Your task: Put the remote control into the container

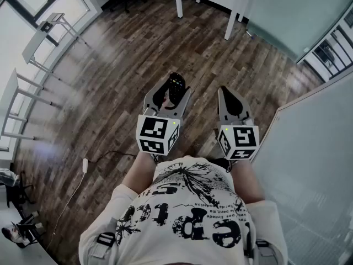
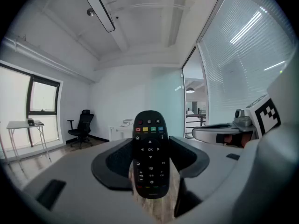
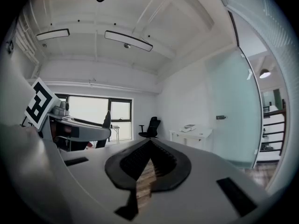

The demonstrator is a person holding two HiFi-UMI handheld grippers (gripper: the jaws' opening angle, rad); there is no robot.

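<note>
Frankly, some of it was hard to see: the person's hands were hidden under the 2 marker cubes (image 1: 157,133), and the near end of the remote control (image 1: 176,83) was lost behind the left gripper (image 1: 172,94). That gripper held the remote clamped between its 2 widely spread jaws, pads against its long sides, above the wooden floor (image 1: 105,65). The remote's long axis ran along the jaws. The end with the coloured buttons reached past the fingertips, away from the person, and the button face was turned toward the gripper's own camera. Its exact tilt I couldn't judge. Just to the right, the right gripper (image 1: 226,93) had its jaws closed together, tips meeting, nothing between them.
</note>
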